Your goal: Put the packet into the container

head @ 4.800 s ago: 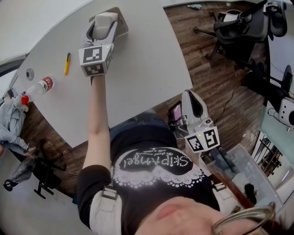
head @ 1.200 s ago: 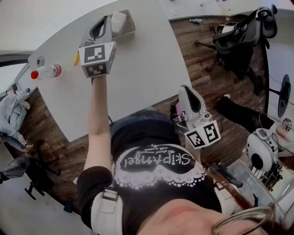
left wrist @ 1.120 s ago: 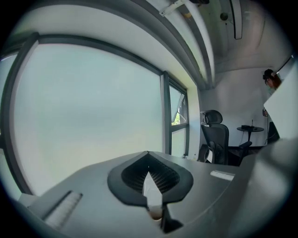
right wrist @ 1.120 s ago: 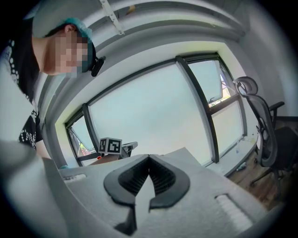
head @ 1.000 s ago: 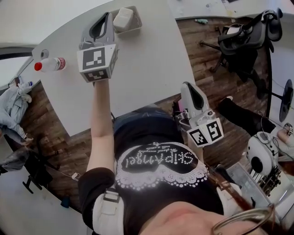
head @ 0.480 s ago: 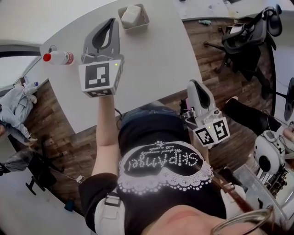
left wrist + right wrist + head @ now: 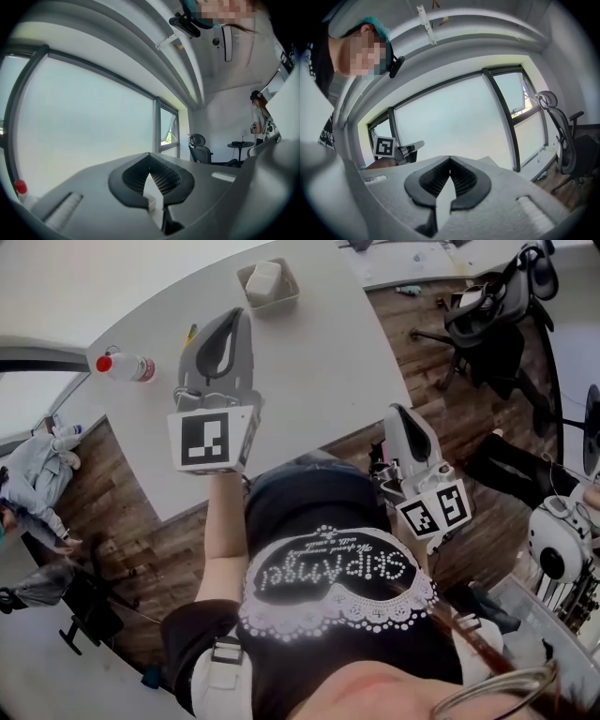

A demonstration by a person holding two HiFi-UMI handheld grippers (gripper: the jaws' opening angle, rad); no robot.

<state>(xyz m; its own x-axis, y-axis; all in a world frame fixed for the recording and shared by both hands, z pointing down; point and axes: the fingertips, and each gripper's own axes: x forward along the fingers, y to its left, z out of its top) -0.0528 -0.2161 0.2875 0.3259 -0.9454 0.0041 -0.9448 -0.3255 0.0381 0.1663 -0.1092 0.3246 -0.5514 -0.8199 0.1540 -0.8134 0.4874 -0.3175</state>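
Left gripper [image 7: 233, 315] hangs over the white table [image 7: 319, 362], and its own view shows both jaws pressed together with nothing between them. Straight ahead of its tips and a touch to the right, well apart, sits the grey container [image 7: 285, 298]. The pale packet [image 7: 263, 279] lies inside it, clear of any jaw. Just off the left gripper's left flank, near the tips, lies a yellow pen [image 7: 190, 333]. Further out on that same side a clear bottle with a red cap [image 7: 127, 365] rests on its side.

Right gripper [image 7: 397, 414] is off the table's near edge, over the wooden floor [image 7: 441, 381] and close to the person's torso. Its jaws are closed on themselves too, empty. From its camera, the left gripper's marker cube [image 7: 385, 146] shows off to its left. An office chair [image 7: 487, 306] stands well beyond its tips.
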